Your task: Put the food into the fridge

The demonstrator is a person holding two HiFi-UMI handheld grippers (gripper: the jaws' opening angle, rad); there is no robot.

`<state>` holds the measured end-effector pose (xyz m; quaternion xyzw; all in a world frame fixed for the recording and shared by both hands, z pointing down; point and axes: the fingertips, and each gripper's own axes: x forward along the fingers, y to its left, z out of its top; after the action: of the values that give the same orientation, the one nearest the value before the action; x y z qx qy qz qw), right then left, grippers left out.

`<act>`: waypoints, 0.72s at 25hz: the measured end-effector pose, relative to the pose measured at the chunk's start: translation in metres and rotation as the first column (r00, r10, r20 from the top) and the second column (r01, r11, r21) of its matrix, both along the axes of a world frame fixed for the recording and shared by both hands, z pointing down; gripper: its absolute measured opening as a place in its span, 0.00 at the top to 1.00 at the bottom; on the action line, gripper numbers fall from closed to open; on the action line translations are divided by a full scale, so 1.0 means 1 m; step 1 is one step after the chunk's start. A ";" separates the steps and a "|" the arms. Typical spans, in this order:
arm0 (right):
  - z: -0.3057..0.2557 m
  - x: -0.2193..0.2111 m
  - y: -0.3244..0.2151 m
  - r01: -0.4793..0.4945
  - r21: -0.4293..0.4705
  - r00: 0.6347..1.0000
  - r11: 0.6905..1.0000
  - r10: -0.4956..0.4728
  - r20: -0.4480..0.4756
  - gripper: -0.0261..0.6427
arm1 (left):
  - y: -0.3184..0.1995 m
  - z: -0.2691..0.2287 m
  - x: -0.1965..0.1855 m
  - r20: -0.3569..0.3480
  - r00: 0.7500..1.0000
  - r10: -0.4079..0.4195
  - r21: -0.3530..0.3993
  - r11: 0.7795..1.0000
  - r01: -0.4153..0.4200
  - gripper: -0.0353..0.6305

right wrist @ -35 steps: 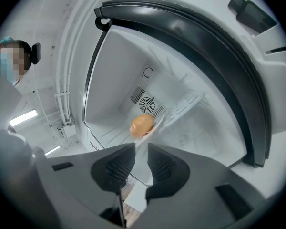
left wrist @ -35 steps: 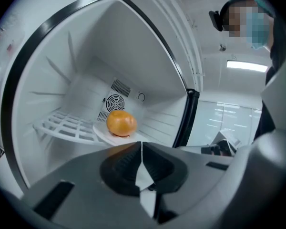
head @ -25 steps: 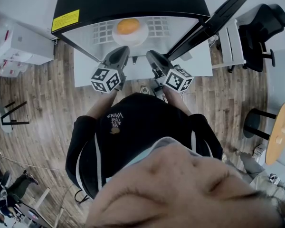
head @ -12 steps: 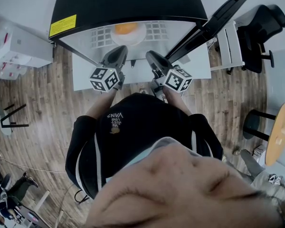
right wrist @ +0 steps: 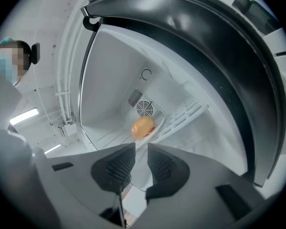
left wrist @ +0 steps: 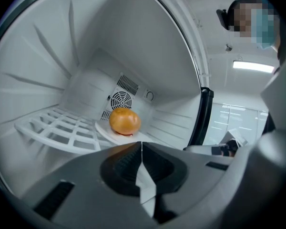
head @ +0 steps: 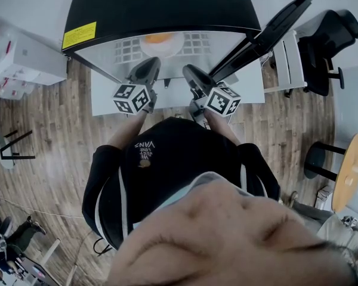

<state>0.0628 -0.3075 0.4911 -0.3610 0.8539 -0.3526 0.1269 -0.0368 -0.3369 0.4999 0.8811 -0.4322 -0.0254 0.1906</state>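
Inside the open black fridge (head: 161, 5), a round orange food item (left wrist: 125, 121) sits on a white plate (left wrist: 115, 136) atop a white grid shelf (left wrist: 47, 133).
The gripper views alone show the round fan grille (left wrist: 120, 99); the left gripper (left wrist: 141, 146) is closed and empty, the right gripper (right wrist: 141, 148) slightly parted and empty.

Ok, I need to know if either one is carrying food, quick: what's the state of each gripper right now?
Left gripper: closed, nothing between its jaws.
Right gripper: slightly open, empty.
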 end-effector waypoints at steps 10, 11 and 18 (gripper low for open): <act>0.000 0.000 -0.002 0.008 0.002 1.000 1.000 -0.008 0.002 0.86 | -0.006 -0.001 0.000 0.010 1.000 -0.012 0.009 1.000 0.012 0.92; 0.000 0.000 -0.001 0.008 0.002 1.000 1.000 -0.008 0.003 0.86 | -0.006 0.000 0.000 0.008 1.000 -0.013 0.009 1.000 0.013 0.92; 0.000 -0.002 0.000 0.010 0.001 1.000 1.000 -0.010 0.006 0.86 | -0.003 -0.001 -0.003 -0.020 1.000 -0.014 0.009 1.000 0.014 0.91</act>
<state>0.0608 -0.3078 0.4913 -0.3557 0.8555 -0.3540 0.1278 -0.0397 -0.3397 0.4990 0.8786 -0.4362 -0.0373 0.1908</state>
